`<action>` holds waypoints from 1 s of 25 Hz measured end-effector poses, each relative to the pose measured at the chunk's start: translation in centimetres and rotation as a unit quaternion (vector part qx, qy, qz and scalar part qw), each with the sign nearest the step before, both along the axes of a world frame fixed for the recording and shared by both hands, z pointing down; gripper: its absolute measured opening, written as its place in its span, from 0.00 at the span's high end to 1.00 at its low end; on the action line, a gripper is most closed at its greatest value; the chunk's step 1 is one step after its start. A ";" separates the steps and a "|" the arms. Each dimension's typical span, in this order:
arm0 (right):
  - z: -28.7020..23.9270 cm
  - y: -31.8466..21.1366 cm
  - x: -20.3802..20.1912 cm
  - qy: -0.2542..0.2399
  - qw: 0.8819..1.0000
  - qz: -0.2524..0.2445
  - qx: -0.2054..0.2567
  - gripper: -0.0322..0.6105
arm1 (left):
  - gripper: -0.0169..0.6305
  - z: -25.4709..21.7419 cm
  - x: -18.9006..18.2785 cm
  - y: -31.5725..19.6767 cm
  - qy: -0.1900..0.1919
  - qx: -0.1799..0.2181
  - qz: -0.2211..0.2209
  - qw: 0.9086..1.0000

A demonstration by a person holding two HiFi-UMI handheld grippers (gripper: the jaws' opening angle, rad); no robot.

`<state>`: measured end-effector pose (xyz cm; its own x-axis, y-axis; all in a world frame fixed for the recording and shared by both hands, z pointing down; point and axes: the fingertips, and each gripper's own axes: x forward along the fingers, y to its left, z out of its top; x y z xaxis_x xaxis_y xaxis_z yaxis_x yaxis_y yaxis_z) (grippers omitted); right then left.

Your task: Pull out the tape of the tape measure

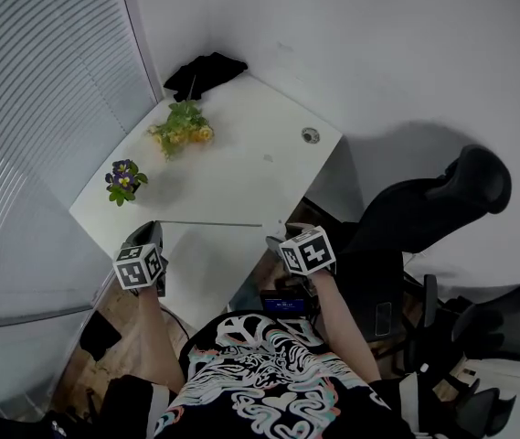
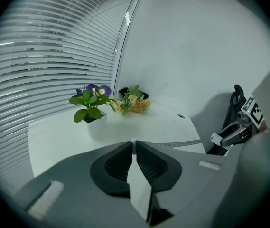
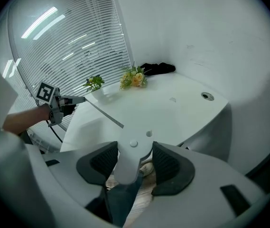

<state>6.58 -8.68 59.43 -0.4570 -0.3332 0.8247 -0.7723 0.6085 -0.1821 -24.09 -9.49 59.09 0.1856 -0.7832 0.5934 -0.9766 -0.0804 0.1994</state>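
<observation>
My right gripper (image 3: 132, 151) is shut on the white tape measure case (image 3: 131, 161), whose rounded body fills the gap between the pads. A thin grey tape (image 3: 104, 113) runs from the case to the left gripper (image 3: 61, 103) over the white desk. In the left gripper view, the left gripper (image 2: 134, 148) is shut on the tape's white end tab (image 2: 135, 175), and the tape (image 2: 182, 143) stretches right to the right gripper (image 2: 239, 127). From the head view, the left gripper (image 1: 153, 229) and right gripper (image 1: 278, 241) hover over the near desk edge, with the tape (image 1: 223, 223) taut between them.
On the white desk (image 1: 241, 172) stand a small pot of purple flowers (image 1: 122, 179), a yellow flower bunch (image 1: 182, 131) and a black cloth (image 1: 206, 69) at the back corner. A cable hole (image 1: 310, 135) is at the right. Blinds (image 1: 40, 108) are left, black office chairs (image 1: 442, 199) right.
</observation>
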 end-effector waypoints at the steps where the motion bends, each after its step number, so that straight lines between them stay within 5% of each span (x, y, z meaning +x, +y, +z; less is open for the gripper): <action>1: 0.1 -0.1 0.0 0.001 1.000 0.000 -0.002 0.59 | 0.92 0.2 0.0 -0.1 0.000 -0.001 0.000 1.000; 25: 2.3 -2.7 0.2 0.007 1.000 -0.001 -0.029 0.59 | 0.92 2.4 0.0 -1.0 -0.005 -0.034 -0.011 0.999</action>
<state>6.78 -11.40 61.74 -0.4464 -0.2835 0.8487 -0.7741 0.5981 -0.2074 -24.08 -10.49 61.50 0.1623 -0.7449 0.6472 -0.9801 -0.0455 0.1933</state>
